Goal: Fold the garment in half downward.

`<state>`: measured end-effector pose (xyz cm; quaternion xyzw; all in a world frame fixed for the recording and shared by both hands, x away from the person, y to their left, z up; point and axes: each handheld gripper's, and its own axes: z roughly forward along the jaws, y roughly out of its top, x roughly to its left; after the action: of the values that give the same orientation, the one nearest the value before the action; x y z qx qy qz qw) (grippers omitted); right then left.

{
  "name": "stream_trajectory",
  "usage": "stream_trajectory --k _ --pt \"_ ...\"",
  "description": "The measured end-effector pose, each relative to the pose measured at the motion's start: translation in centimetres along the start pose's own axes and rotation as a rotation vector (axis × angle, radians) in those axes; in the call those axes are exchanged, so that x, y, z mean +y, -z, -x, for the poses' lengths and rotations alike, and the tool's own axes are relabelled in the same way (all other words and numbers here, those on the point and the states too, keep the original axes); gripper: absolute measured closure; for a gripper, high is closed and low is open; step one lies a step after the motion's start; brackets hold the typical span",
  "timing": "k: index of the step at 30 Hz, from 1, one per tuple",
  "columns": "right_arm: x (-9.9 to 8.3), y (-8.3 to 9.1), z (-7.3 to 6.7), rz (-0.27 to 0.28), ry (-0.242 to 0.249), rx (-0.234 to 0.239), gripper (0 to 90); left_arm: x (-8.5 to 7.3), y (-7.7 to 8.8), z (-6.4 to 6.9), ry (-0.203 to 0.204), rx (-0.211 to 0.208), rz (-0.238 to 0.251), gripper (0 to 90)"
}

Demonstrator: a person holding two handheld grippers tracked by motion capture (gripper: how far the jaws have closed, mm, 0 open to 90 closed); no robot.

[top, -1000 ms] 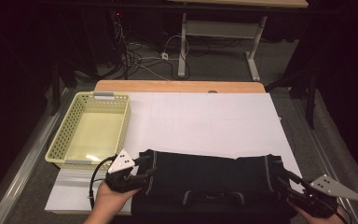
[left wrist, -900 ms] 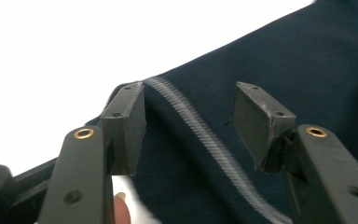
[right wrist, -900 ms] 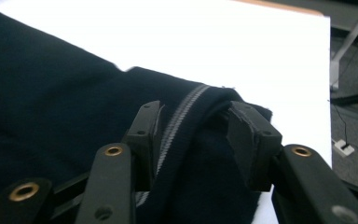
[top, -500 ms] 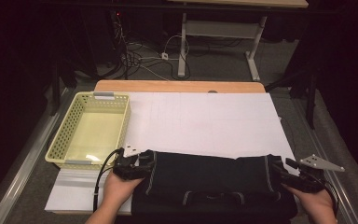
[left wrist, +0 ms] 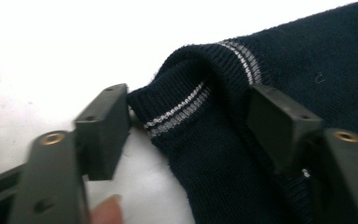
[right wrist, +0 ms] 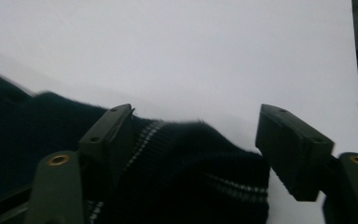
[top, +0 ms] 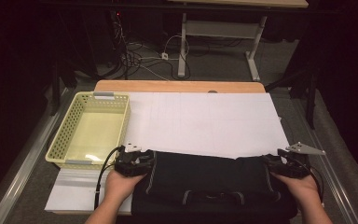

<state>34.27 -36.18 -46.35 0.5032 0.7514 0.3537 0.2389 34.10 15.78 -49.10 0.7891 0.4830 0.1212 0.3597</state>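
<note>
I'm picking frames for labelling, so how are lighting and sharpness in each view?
High view: room dark, white sheet bright, navy sweater nearly detail-less. Left gripper view: sheet overexposed, sweater's ribbing sharp, near jaws soft. Right gripper view: sweater edge smeared by blur, background washed out.

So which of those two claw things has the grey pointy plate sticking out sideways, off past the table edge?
The right gripper, at the dark sweater's right corner. Its grey plate juts outward beyond the white sheet; the left gripper's plate sits tucked above the hand beside the yellow basket.
</note>
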Motion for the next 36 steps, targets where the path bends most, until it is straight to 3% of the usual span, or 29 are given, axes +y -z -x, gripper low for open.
stream_trajectory --k 3,5,7,11,13,17,21,25,27,30,33,36 --pt "-1.0 -0.4 0.9 -0.068 -0.042 0.017 17.7 0.0 0.0 0.0 0.004 -0.025 0.000 42.6" --pt "-1.2 -0.2 1.2 -0.074 -0.058 0.041 20.1 0.0 0.1 0.0 0.005 -0.034 0.003 45.8" --pt "-1.3 -0.1 0.7 -0.070 -0.029 0.056 33.8 0.1 0.0 0.0 0.006 -0.058 0.004 54.3" --pt "-1.4 0.1 0.4 -0.063 -0.030 0.123 60.1 -0.1 0.0 0.1 -0.012 -0.106 0.013 67.2" --pt "-1.6 0.2 0.3 -0.052 -0.040 0.152 67.9 -0.2 0.1 0.2 -0.026 -0.109 0.019 70.7" --pt "-1.9 0.9 -0.5 -0.008 0.000 0.097 72.7 -0.3 0.6 0.5 -0.056 -0.099 0.054 77.7" --pt "-1.2 2.9 -0.4 0.088 0.010 0.044 73.8 0.5 1.9 0.9 -0.083 -0.092 0.145 80.9" --pt "0.3 5.1 0.0 0.139 0.036 -0.008 74.7 2.3 3.1 2.0 -0.129 -0.066 0.205 81.4" --pt "1.2 6.0 0.2 0.162 0.041 -0.030 74.9 3.4 3.5 2.3 -0.130 -0.072 0.227 81.5" --pt "2.5 6.9 0.5 0.184 0.057 -0.064 75.3 5.1 3.8 2.4 -0.131 -0.046 0.256 81.9" --pt "3.5 7.2 1.1 0.200 0.061 -0.095 75.5 6.8 3.7 2.0 -0.117 -0.032 0.262 82.0" --pt "4.6 6.8 1.9 0.217 0.054 -0.112 75.5 8.3 3.1 2.0 -0.132 0.006 0.250 82.0"
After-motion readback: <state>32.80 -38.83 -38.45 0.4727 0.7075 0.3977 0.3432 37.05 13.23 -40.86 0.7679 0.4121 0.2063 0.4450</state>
